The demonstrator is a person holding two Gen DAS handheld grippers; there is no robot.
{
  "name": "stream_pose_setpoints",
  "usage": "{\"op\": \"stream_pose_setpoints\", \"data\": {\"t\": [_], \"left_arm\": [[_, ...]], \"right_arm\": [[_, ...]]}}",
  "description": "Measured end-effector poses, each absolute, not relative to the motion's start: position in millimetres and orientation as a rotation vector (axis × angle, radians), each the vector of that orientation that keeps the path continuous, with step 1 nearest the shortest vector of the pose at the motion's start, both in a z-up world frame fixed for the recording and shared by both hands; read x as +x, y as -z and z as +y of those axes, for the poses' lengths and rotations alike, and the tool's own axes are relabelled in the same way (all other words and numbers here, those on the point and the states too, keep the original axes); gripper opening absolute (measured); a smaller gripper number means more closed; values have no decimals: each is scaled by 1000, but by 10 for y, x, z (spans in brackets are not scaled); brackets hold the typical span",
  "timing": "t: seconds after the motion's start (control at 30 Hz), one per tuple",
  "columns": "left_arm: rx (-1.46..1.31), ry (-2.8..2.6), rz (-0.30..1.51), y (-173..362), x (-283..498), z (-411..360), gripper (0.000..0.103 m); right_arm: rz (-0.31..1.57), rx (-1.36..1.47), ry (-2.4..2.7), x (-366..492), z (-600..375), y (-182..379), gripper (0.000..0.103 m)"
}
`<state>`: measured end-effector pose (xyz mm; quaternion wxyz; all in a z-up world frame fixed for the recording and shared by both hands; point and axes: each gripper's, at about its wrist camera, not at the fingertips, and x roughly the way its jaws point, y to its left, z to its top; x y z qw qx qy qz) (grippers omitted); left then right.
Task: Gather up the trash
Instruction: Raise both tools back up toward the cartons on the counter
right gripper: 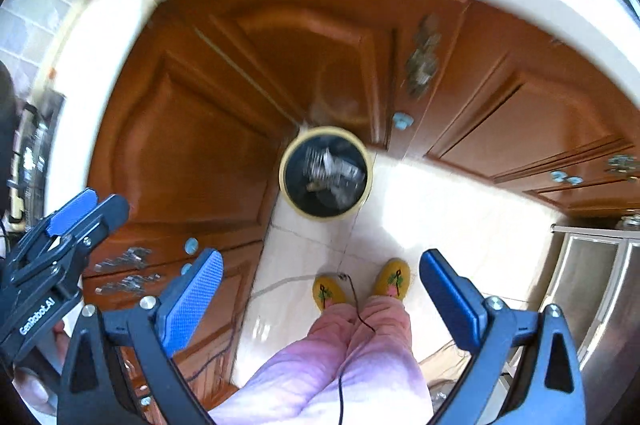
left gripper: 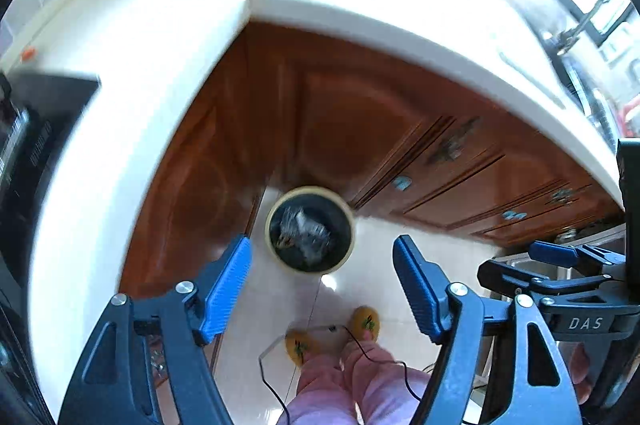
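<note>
crumpled trash (left gripper: pixel 306 231) inside bin (left gripper: pixel 348 245)

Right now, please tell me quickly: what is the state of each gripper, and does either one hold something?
Left gripper: jaws open, nothing between them.
Right gripper: jaws open, nothing between them.

Bin (left gripper: pixel 310 229) on floor (left gripper: pixel 384 249) in cabinet (left gripper: pixel 352 113) corner, trash (left gripper: pixel 304 232) inside; countertop (left gripper: pixel 360 21) above; person's feet (left gripper: pixel 332 335) before bin.
</note>
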<state>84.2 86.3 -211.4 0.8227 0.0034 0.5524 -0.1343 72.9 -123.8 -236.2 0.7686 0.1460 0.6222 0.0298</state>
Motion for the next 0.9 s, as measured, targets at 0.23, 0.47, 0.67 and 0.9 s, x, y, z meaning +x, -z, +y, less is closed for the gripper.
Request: {"op": "stream_pose_setpoints", "data": {"t": [0.23,0.47,0.67,0.9], "left_arm": [[-8,374,1005,1244,776,797,84],[-21,434,880,786,747,670,90],[10,441,826,666,826,510,90],[65,331,786,659,1216,300,93]], "right_arm": [[1118,296,19,539,-1452,1360,99],[902,241,96,419,-1609,601,99],[778,171,136,503,-1745,217,99],[771,204,40,1192,-2061,207,87]]}}
